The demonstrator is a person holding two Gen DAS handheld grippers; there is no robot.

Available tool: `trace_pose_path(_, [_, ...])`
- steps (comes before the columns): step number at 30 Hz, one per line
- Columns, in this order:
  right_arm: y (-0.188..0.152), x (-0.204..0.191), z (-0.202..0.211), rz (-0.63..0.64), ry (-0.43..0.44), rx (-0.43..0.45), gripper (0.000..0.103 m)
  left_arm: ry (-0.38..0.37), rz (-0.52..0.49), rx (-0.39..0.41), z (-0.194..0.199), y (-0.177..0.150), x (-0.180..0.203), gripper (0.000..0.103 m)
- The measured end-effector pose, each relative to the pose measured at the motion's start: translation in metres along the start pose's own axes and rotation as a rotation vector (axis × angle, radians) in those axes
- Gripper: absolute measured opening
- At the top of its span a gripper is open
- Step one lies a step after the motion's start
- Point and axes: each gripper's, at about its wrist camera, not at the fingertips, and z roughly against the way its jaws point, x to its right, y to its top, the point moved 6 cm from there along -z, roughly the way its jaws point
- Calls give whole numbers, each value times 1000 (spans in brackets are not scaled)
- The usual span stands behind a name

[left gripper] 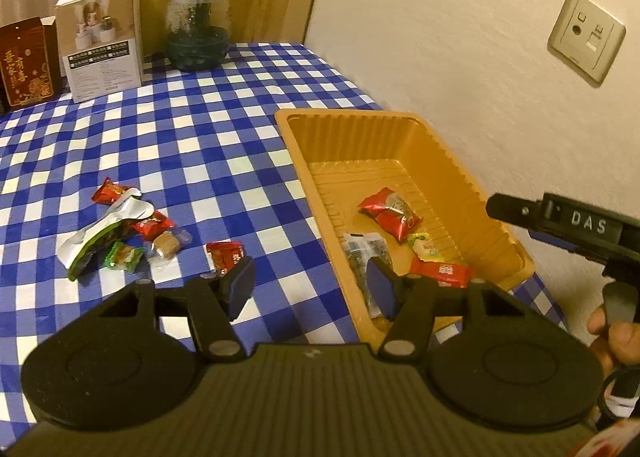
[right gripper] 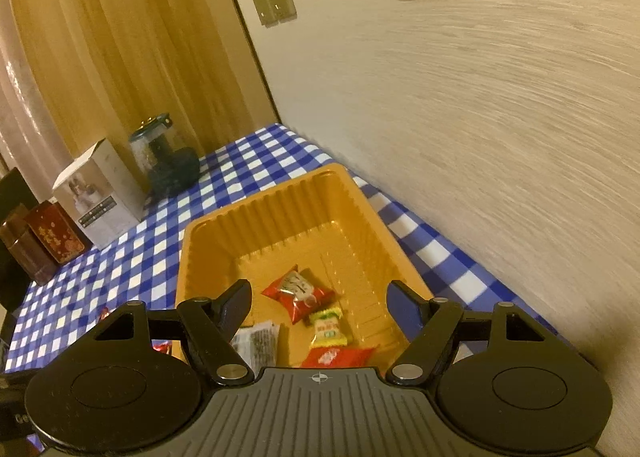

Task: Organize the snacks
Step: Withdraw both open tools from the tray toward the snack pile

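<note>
An orange plastic tray (left gripper: 298, 145) stands by the wall on the blue checked cloth; it also shows in the right wrist view (right gripper: 208, 241). It holds a red packet (left gripper: 390, 213), a dark packet (left gripper: 360, 257), a green-yellow candy (left gripper: 426, 247) and a red bar (left gripper: 440, 272). Left of it lie loose snacks: an open silver-green pouch (left gripper: 100, 235), red packets (left gripper: 112, 191), a green candy (left gripper: 122, 257), a brown candy (left gripper: 166, 245) and a red packet (left gripper: 224, 255). My left gripper (left gripper: 312, 289) is open above the tray's near left rim. My right gripper (right gripper: 320, 303) is open and empty over the tray's near end.
At the table's back stand a white box (left gripper: 102, 41), a dark red box (left gripper: 26, 65) and a green-lidded glass jar (left gripper: 198, 29). The wall with sockets (left gripper: 586, 43) runs close along the tray's right side. A wooden panel stands behind the table.
</note>
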Motion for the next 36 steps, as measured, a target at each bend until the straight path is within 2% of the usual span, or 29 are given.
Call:
trace_pose_path(9, [-13, -24, 37, 21, 11, -6, 74, 39, 32, 25, 42, -9, -18, 59])
trace_pose_path(23, [-51, -78, 83, 52, 67, -23, 74, 144, 68, 71, 125, -32, -77, 62])
trace_pose_path(36, [-74, -124, 98, 109, 107, -35, 74, 186, 107, 87, 161, -47, -117, 63])
